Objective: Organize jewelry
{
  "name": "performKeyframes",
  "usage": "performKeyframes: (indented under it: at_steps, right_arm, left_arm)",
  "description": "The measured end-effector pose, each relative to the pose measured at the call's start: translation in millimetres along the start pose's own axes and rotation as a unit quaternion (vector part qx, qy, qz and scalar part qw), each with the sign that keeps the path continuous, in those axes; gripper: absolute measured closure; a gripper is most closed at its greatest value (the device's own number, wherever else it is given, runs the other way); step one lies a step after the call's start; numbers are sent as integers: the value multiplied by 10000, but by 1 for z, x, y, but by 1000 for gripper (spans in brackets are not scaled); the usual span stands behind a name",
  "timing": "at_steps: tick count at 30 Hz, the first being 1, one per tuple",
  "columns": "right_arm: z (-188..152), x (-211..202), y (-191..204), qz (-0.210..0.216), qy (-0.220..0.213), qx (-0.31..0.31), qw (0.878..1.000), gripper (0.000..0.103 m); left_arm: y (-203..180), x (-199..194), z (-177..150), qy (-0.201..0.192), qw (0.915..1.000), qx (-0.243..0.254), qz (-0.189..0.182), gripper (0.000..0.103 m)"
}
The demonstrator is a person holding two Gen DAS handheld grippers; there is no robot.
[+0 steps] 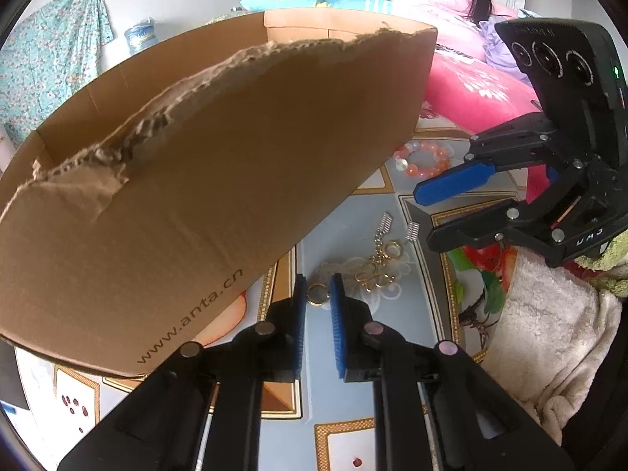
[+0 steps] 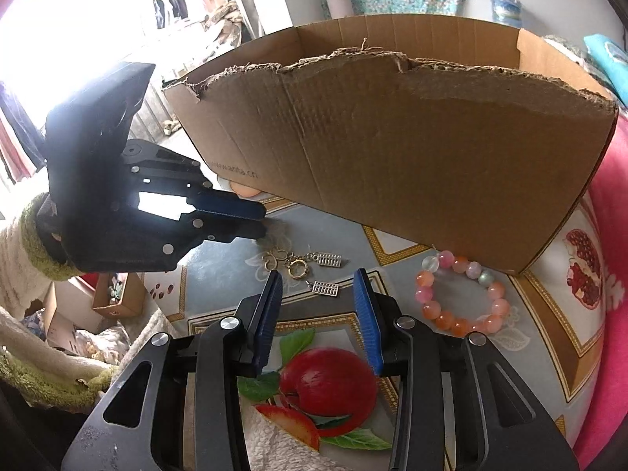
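Left gripper (image 1: 318,294) jaws narrowly bracket a gold ring (image 1: 317,295) without pinching; closing off-centre could flick it away. Right gripper (image 2: 318,302) jaws spread, empty.

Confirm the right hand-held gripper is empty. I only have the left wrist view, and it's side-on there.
Observer: Yes. The right hand-held gripper is open, with nothing between its pads.
Operator: Bracelet intact? It's partly hidden here.
Observer: The bead bracelet is a full closed loop, flat on the table, close by the cardboard box.
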State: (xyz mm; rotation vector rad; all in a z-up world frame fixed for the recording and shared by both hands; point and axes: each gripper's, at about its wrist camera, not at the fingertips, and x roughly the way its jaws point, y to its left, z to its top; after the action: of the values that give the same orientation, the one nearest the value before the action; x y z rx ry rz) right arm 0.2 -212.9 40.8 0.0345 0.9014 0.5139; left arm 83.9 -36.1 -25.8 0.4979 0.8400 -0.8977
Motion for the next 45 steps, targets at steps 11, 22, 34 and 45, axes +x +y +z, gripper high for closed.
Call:
performKeyframes:
  at_steps: [11,22,34,45]
  right_arm:
    - [-1,-4,12,-196,68,-460,9987,68]
    - [6,13,25,-491,427,-968,9932,79]
    - [11,26,55,-888,522,-733,9920,90]
    - [17,-6,46,-899,259,-623,9937,90]
  left_arm:
    - [9,-22,-4,-322,9983,-463,149,92]
    - [16,-50,-18,-718,9914,-1067,236,92]
    - [20,-56,-25,-832,9885,-1255,171,92]
    - [12,-80,-29,-1050,9863,-1245,262,92]
